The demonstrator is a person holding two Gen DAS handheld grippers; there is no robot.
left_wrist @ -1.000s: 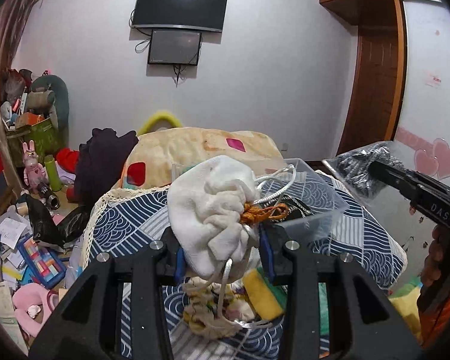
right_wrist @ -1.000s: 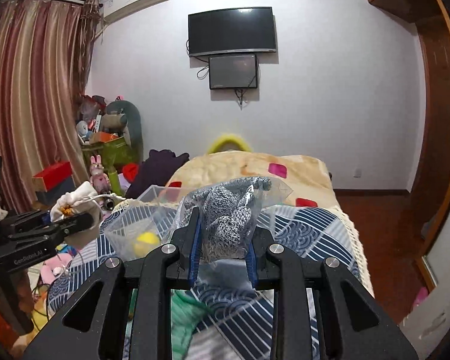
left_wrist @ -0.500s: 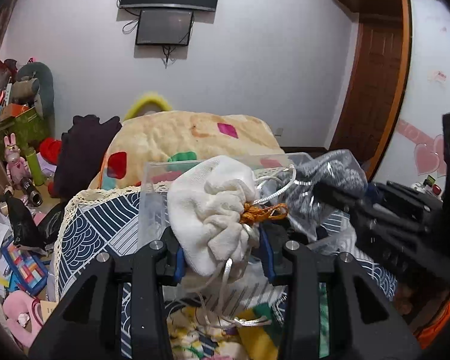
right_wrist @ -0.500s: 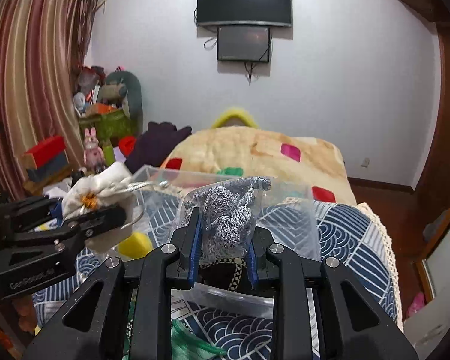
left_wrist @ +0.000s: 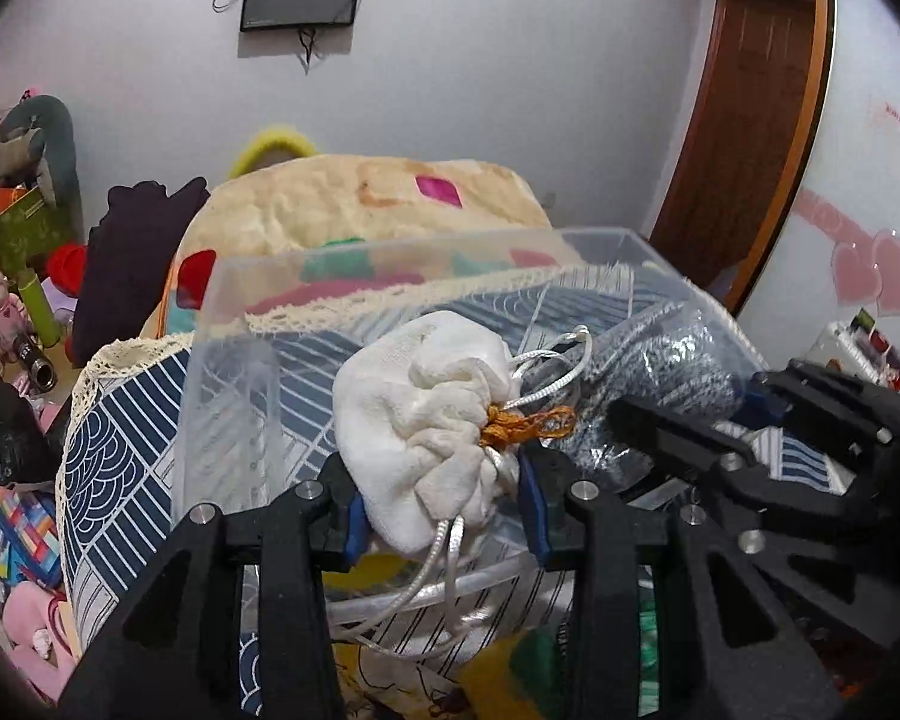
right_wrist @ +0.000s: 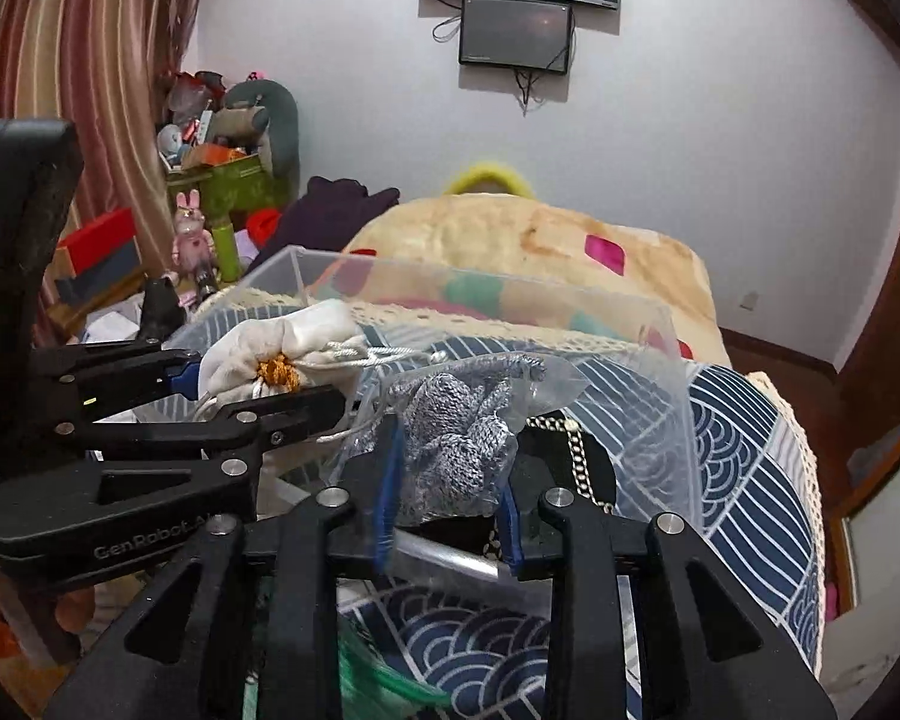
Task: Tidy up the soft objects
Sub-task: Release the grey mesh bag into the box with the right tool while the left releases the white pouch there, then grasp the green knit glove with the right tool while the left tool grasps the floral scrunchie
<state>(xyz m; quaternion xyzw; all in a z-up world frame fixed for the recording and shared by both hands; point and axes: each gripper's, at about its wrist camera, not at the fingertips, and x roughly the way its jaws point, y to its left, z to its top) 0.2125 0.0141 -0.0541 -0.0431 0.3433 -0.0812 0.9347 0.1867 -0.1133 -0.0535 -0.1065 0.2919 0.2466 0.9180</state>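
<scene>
My left gripper [left_wrist: 441, 504] is shut on a white drawstring pouch [left_wrist: 420, 414] with an orange knot and white cord, held over the open top of a clear plastic bin [left_wrist: 234, 312]. My right gripper [right_wrist: 447, 498] is shut on a clear bag of grey knitted fabric [right_wrist: 456, 420], also over the bin [right_wrist: 660, 324]. In the left wrist view the grey bag [left_wrist: 678, 366] and right gripper [left_wrist: 744, 414] are just to the right of the pouch. In the right wrist view the pouch [right_wrist: 282, 348] and left gripper [right_wrist: 264, 384] are to the left. A black item with a chain [right_wrist: 576, 450] lies inside the bin.
The bin stands on a bed with a blue patterned cover [right_wrist: 744, 432] and a beige blanket [left_wrist: 360, 210]. Yellow and green soft items [left_wrist: 510, 666] lie below the bin's near edge. Cluttered floor and shelves [left_wrist: 12, 312] are at the left; a wooden door [left_wrist: 744, 120] is at the right.
Both grippers have moved forward and down over the bin, each still holding its item. They now sit close side by side above the bin's opening.
</scene>
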